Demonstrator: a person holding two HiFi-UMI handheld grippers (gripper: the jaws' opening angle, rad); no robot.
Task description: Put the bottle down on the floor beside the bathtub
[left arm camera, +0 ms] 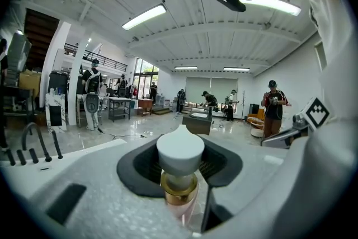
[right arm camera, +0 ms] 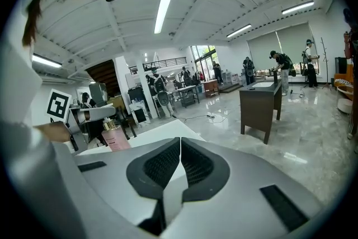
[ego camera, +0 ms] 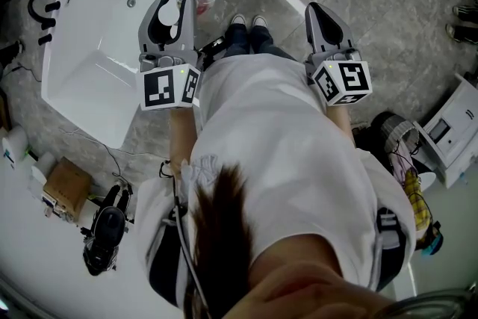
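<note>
Left gripper (left arm camera: 180,176) clamps bottle (left arm camera: 180,148) at neck under cap; likely light, stiff, slick, so neck hold suits; right gripper (right arm camera: 179,148) closed, empty

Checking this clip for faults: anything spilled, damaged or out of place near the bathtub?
Nothing stands out. The pink bottle with white cap and gold collar sits capped in the left claw, no spill visible. The white bathtub looks intact; the right claw is shut and empty.
</note>
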